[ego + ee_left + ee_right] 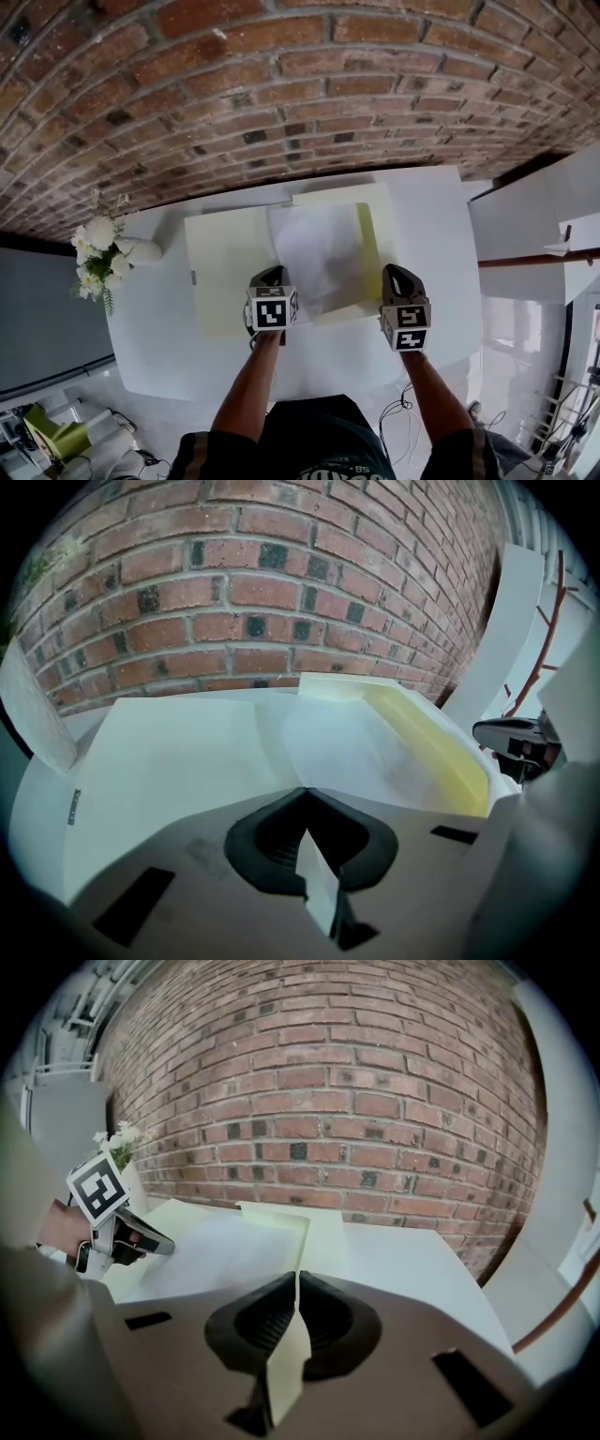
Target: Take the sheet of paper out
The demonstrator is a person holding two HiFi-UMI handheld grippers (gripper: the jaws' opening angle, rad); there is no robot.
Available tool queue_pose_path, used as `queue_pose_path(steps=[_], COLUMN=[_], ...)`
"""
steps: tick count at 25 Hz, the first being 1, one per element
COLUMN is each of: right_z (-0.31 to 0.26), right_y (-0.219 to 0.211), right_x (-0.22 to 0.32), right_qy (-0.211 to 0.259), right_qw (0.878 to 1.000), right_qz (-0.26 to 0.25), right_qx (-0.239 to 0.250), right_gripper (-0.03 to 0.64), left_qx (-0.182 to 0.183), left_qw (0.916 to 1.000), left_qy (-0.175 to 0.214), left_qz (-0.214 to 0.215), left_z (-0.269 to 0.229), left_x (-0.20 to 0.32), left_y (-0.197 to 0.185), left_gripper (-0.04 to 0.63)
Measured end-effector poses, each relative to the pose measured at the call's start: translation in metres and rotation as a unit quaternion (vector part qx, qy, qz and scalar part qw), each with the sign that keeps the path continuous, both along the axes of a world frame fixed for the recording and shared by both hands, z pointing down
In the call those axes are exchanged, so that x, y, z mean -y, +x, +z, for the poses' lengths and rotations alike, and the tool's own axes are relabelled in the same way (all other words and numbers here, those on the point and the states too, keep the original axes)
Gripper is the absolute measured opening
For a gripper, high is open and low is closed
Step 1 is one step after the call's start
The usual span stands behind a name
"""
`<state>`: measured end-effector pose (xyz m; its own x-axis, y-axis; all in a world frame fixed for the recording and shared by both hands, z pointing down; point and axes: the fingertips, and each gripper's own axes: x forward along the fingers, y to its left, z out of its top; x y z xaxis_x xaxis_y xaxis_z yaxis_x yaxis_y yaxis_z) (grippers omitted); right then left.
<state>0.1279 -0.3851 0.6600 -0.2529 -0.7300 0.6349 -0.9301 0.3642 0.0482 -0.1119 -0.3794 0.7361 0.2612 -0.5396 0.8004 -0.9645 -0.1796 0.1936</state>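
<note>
A studio-like room: bare brick wall (281,84), white table (441,244), vase of flowers (101,255), cables (398,410) on the floor.

One folder (225,272), one paper sheet (319,253), one vase (142,251).

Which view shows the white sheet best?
The head view: nearly the whole sheet of paper shows on the open yellow folder. The left gripper view shows only its near part, pinched in the left gripper; the right gripper view gives a flat-angle glimpse.
</note>
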Motion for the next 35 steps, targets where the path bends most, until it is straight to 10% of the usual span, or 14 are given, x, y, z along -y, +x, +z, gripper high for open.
queue_pose_path(steps=[35], right_z=[-0.09], right_y=[-0.047], right_x=[-0.058], right_qy=[0.06], right_qw=[0.995], right_qz=[-0.061], right_qx=[0.059], right_gripper=[0.071], left_qx=[0.075], left_qw=[0.984], left_qy=[0.161], left_qz=[0.008], left_z=[-0.14], left_x=[-0.051], left_y=[-0.05], left_gripper=[0.009])
